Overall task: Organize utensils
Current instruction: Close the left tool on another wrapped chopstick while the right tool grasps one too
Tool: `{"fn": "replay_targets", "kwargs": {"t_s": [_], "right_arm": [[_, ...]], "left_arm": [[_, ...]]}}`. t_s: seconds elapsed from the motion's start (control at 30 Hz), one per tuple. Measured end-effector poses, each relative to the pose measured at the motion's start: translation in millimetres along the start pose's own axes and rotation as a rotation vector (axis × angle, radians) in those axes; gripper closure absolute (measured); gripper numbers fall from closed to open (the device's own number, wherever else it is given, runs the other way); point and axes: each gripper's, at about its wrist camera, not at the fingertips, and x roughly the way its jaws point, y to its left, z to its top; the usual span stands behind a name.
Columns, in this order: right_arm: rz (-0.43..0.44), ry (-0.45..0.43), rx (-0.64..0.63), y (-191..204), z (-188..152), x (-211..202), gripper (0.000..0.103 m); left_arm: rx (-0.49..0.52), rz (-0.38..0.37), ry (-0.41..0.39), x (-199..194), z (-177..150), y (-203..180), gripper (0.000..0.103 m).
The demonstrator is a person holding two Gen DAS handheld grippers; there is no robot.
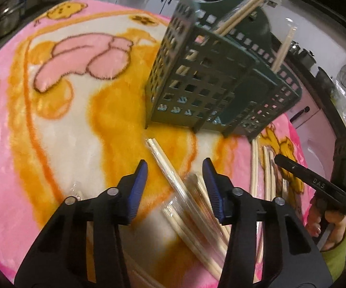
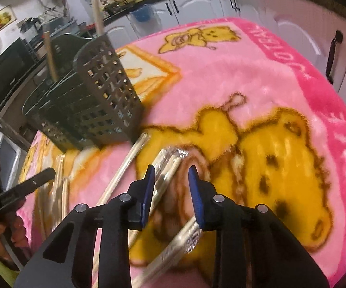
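A dark green slotted utensil caddy [image 1: 204, 84] stands on the pink blanket and holds several wrapped chopstick pairs [image 1: 239, 14] upright. It also shows in the right wrist view [image 2: 96, 100]. More wrapped chopstick pairs [image 1: 173, 177] lie on the blanket in front of it. My left gripper [image 1: 175, 168] is open above these pairs, empty. My right gripper [image 2: 171, 171] is open over other wrapped pairs [image 2: 165, 168], which lie between its fingers on the blanket; another wrapped pair [image 2: 185, 240] lies under it.
The table is covered by a pink and yellow bear-print blanket [image 2: 257, 76]. More chopstick pairs [image 1: 266, 168] lie at the caddy's right foot. The right gripper's body [image 1: 317, 180] shows at the right edge. Kitchen cabinets [image 2: 197, 4] and a counter stand behind.
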Motion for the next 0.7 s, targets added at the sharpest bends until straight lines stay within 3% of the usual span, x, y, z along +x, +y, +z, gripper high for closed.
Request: {"fn": "replay_targets", "kwargs": {"t_s": [0.17, 0.33, 0.5, 0.7], "right_arm": [[-0.021, 0.026, 0.021, -5.8, 7.0, 13.4, 0.079], [-0.010, 0.017, 0.034, -9.9, 10.2, 15.8, 0.090], [0.050, 0.004, 0.121, -25.7, 13.0, 10.4, 0.094], [0.078, -0.057, 0.124, -22.4, 13.0, -11.0, 0.094]], "left_arm": [[-0.027, 0.016, 0.018, 8.5, 5.5, 3.7, 0.069], [-0.035, 0.031, 0.015, 13.9, 11.0, 3.1, 0.071], [-0.058, 0.056, 0.011, 18.0, 17.5, 9.3, 0.088], [-0.056, 0.059, 0.003, 19.1, 20.8, 13.1, 0.094]]}}
